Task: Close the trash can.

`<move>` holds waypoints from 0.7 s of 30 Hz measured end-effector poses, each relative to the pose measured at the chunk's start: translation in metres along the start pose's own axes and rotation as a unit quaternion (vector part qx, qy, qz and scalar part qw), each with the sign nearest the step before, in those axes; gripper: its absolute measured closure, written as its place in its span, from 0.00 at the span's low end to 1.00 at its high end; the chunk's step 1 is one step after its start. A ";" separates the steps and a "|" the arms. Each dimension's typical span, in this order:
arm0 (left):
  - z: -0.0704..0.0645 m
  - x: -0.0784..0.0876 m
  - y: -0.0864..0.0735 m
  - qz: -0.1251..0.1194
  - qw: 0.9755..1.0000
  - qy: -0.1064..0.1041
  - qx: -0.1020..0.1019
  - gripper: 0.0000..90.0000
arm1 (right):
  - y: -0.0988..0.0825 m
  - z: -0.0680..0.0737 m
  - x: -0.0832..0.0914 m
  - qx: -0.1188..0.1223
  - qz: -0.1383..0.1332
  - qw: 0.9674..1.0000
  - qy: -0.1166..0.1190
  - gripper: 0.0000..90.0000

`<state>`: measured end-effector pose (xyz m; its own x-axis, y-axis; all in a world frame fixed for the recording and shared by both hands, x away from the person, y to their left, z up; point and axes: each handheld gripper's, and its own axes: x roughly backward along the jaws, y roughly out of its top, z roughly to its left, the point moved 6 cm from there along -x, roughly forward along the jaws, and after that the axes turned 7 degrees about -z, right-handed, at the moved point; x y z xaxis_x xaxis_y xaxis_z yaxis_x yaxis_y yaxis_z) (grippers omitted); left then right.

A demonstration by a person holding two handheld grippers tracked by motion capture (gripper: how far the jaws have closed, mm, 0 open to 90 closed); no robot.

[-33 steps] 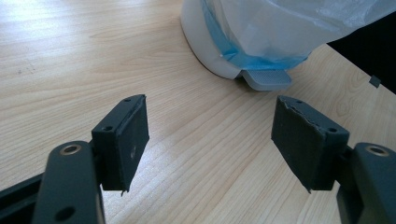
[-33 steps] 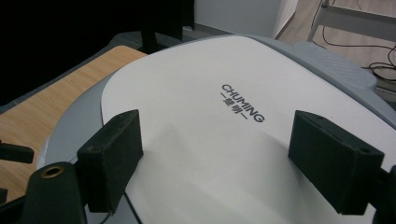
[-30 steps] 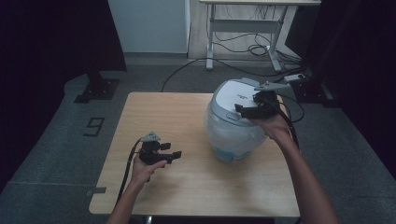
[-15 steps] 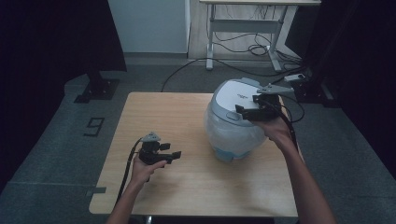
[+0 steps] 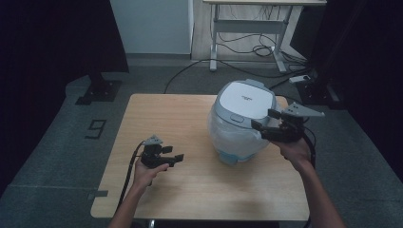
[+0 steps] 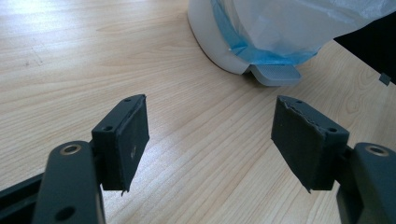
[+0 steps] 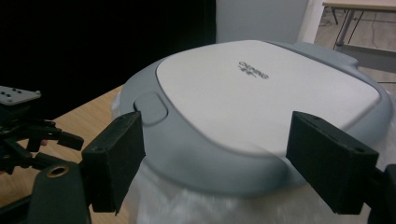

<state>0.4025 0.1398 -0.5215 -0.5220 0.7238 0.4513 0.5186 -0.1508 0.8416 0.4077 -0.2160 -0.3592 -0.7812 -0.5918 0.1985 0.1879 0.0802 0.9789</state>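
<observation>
- The rice cooker [image 5: 243, 118] is sitting on the right half of the tabletop [image 5: 161, 118], lid [image 7: 261, 98] down, with its body wrapped in clear plastic film [image 5: 228, 137] and a bit of blue tape [image 6: 243, 46] showing near the base.
- The right gripper [image 5: 266, 124] was hovering over the top of the lid a second ago; now it's sliding off toward the near right and dropping a little, so it's hanging just beside the cooker's right shoulder, level with the lid rim.
- Its fingers [image 7: 116, 158] are spread wide and gripping nothing; in the right gripper view they're framing the lid edge, with the latch button [image 7: 150, 108] just past the left one.
- My read: it's lining up to go for that latch or the lid edge, so opening the cooker looks like the plan, and no contact is happening yet.
- The left gripper [image 5: 171, 156] isn't budging, parked low over the near left of the tabletop, well apart from the cooker.
- Its fingers [image 6: 123, 140] are released too, with bare wood between them.
</observation>
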 end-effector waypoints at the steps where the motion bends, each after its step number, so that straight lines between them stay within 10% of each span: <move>1: 0.000 0.000 -0.001 0.000 1.000 0.000 0.000 0.30 | -0.005 0.000 0.007 -0.002 -0.005 1.000 0.001 0.21; 21: 0.009 -0.003 -0.017 0.016 1.000 0.017 -0.003 0.30 | -0.152 -0.032 0.053 -0.058 0.007 0.998 -0.037 0.20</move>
<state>0.4012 0.1465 -0.5400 -0.5279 0.6952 0.4878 0.5313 -0.1777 0.8283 0.3568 -0.2855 -0.4989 -0.8185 -0.5308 0.2198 0.2639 -0.0076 0.9645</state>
